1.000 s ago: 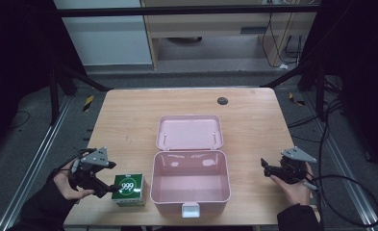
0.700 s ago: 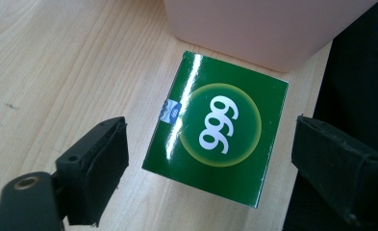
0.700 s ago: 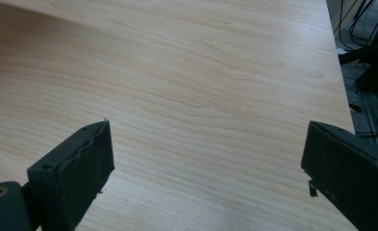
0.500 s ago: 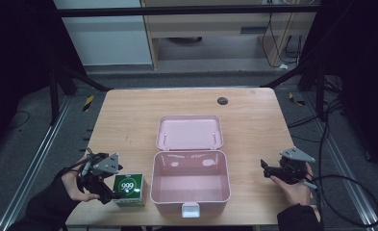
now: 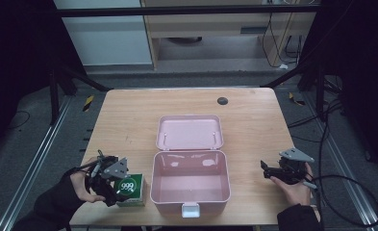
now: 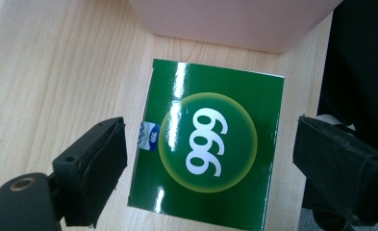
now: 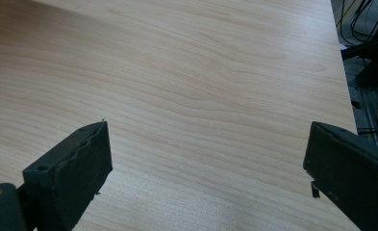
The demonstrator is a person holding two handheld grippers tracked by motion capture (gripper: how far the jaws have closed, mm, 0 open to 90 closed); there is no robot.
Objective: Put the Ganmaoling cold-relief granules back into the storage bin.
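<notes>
High view shows the left tool hanging over one green "999" carton, which sits on the wooden surface just beside the near left corner of one open pink box. Left gripper view has the pads apart, one either side of the carton and not pressing it; they have just been widening, likely to straddle it for a pick. The right tool, also spread and empty, waits off the box's other side.
</notes>
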